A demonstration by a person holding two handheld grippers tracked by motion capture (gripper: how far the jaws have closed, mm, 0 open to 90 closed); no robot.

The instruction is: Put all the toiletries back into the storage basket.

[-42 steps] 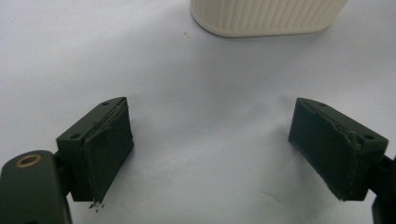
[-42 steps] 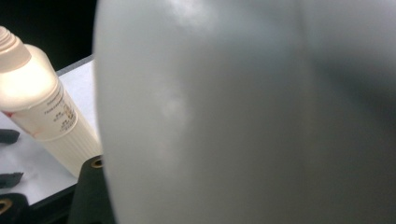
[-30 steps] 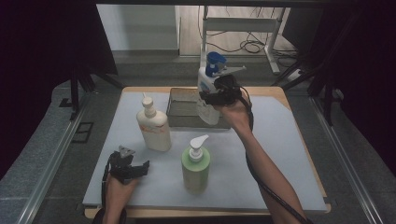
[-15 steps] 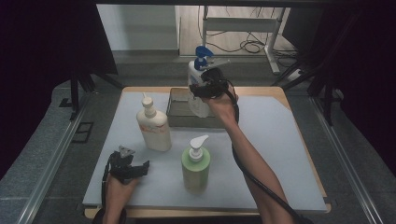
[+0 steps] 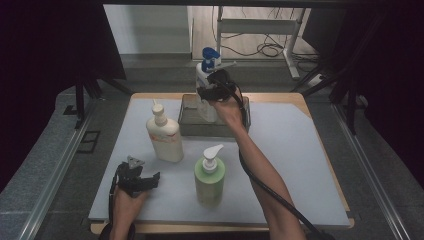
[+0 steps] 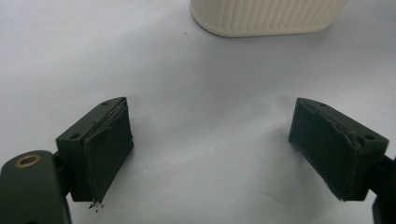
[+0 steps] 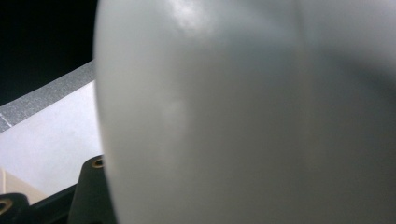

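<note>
The right gripper [image 5: 212,90] grips the white spray bottle [image 5: 204,75] over the bin [image 5: 187,120]; no label readable.

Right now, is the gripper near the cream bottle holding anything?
No, the left gripper has its jaws wide apart over bare table.

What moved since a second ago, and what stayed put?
The right gripper, shut on the white spray bottle, carried it leftward across the grey bin at the table's far edge. The left gripper stayed open and still. The cream bottle and green pump bottle did not move.
</note>
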